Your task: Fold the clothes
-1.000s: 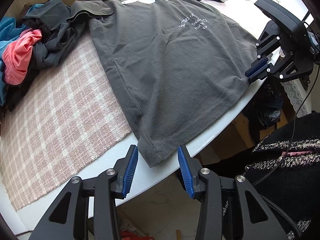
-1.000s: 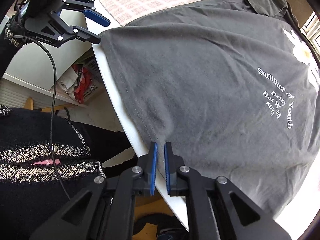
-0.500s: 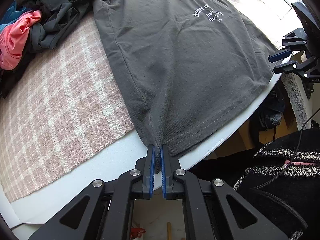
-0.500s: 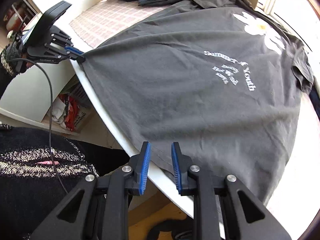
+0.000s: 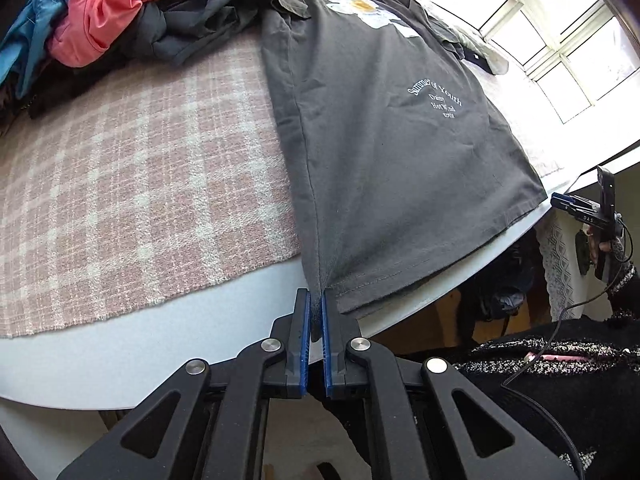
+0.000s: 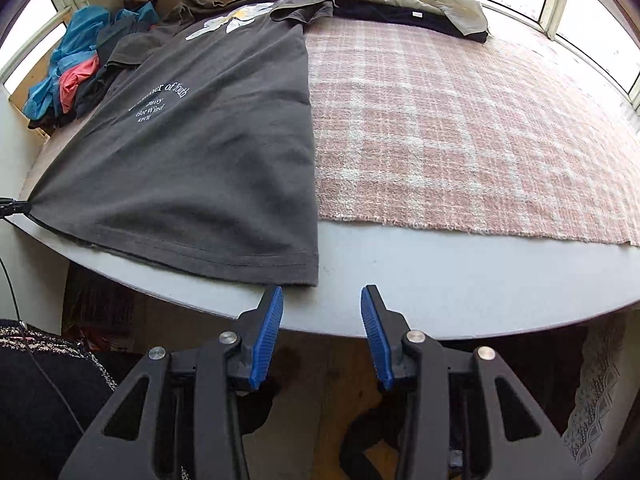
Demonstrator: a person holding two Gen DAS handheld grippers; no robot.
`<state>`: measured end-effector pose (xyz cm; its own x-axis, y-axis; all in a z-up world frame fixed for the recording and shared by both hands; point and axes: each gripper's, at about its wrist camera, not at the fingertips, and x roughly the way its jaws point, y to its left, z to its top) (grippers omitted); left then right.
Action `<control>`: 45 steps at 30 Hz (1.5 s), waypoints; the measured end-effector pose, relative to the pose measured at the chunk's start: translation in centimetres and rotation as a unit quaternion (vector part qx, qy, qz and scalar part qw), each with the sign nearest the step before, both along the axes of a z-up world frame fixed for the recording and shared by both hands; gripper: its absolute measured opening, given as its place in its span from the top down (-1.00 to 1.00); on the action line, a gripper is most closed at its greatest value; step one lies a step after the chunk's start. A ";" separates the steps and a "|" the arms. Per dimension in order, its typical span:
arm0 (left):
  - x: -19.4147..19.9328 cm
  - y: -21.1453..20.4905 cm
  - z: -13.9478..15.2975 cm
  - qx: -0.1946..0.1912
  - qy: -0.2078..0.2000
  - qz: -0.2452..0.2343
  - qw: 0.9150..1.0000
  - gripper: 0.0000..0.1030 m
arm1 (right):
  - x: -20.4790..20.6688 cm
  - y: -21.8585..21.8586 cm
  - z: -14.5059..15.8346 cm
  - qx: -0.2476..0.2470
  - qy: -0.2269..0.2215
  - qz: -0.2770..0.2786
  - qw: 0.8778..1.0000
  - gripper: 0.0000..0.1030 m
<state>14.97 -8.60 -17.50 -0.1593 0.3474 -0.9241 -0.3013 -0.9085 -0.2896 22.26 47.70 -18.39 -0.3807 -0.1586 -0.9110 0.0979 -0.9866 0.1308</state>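
Left wrist view: my left gripper (image 5: 314, 308), jaws together, clamped on the near hem corner of the grey T-shirt (image 5: 384, 152). Shirt lies spread on the white table (image 5: 160, 336), partly over the pink checked cloth (image 5: 132, 192), hem at the near table edge.

Right wrist view: my right gripper (image 6: 322, 312), jaws wide apart, holding nothing. It hovers at the near table edge, just short of the shirt's other hem corner; left blue pad (image 6: 267, 340) close below the hem, not touching.

Surroundings: heap of blue, pink and dark clothes (image 5: 92, 28) at the far left of the table; dark and pale folded garments (image 6: 416, 12) at the far edge by the windows. Person's black flecked sleeve (image 5: 560, 364) near right. Nothing lies between the right gripper's pads and the hem.
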 end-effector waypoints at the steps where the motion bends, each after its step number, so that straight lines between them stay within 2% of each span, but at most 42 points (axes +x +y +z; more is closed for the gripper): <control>1: -0.1 -0.1 0.0 -0.005 -0.002 -0.001 1.000 0.91 | 0.1 0.0 -0.1 -0.012 0.006 0.003 1.000 0.22; 8: -0.4 -0.2 0.1 -0.025 -0.011 -0.014 1.000 0.91 | 0.4 -0.5 -0.8 -0.025 0.022 0.038 0.999 0.22; 14: -1.1 -1.7 0.2 -0.003 -0.013 0.019 1.000 0.91 | 0.3 -0.4 -1.1 -0.017 0.036 0.063 0.997 0.26; 15: -1.3 -2.0 0.2 0.005 -0.015 0.028 0.999 0.91 | 0.2 -0.7 -1.1 -0.009 0.036 0.074 0.997 0.38; 16: -1.5 -2.3 0.2 0.013 -0.017 0.037 0.999 0.91 | 0.1 -1.1 -1.2 -0.005 0.034 0.084 0.996 0.59; 17: -1.6 -2.4 0.1 0.013 -0.018 0.038 0.999 0.91 | 0.1 -1.3 -1.2 -0.003 0.034 0.092 0.995 0.68; 20: -1.7 -2.2 -0.2 0.005 -0.023 0.033 0.999 0.91 | -0.3 -1.7 -1.3 0.005 0.039 0.103 0.994 0.75; 21: -1.7 -1.9 -0.3 0.002 -0.024 0.030 0.999 0.91 | -0.4 -1.7 -1.2 0.009 0.038 0.101 0.994 0.90; 22: -1.6 -1.6 -0.4 0.000 -0.024 0.028 0.999 0.91 | -0.4 -1.7 -0.7 0.013 0.040 0.103 0.994 0.91; 25: -1.4 -1.9 0.6 0.008 -0.016 0.036 0.999 0.91 | 0.3 -2.2 2.0 0.023 0.056 0.122 0.991 0.91; 28: -0.8 -2.0 2.1 0.021 0.000 0.041 0.999 0.91 | 1.1 -2.2 5.9 0.031 0.099 0.119 0.987 0.91; 30: 0.0 -1.9 2.8 0.037 0.008 0.041 0.998 0.91 | 0.6 -2.4 5.3 0.041 0.079 0.114 0.990 0.91; 32: 0.3 -2.2 0.8 0.032 -0.015 0.050 0.998 0.91 | 0.2 -3.0 3.0 0.059 0.035 0.126 0.990 0.91; 34: 0.6 -2.5 -1.2 0.026 -0.038 0.059 0.997 0.91 | -0.1 -2.9 1.6 0.049 -0.002 0.127 0.991 0.90; 36: 0.5 -2.7 -2.4 0.027 -0.046 0.062 0.997 0.91 | -0.4 -1.5 1.7 0.009 -0.005 0.099 0.995 0.86; 39: 0.6 -2.2 -2.0 0.032 -0.040 0.052 0.997 0.91 | -1.2 1.0 2.0 -0.055 0.007 0.041 0.998 0.45; 41: 0.6 -2.1 -1.8 0.031 -0.038 0.050 0.998 0.91 | -2.0 1.9 1.4 -0.077 0.003 0.017 0.997 0.42; 45: 0.7 -1.8 -1.3 0.030 -0.033 0.045 0.998 0.91 | -2.7 1.1 0.1 -0.085 -0.014 0.026 0.996 0.42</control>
<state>15.67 -10.43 -18.77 -0.1325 0.3889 -0.9117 -0.1970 -0.9118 -0.3603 19.55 48.76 -18.32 -0.3432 -0.3308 -0.8791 0.1416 -0.9434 0.2998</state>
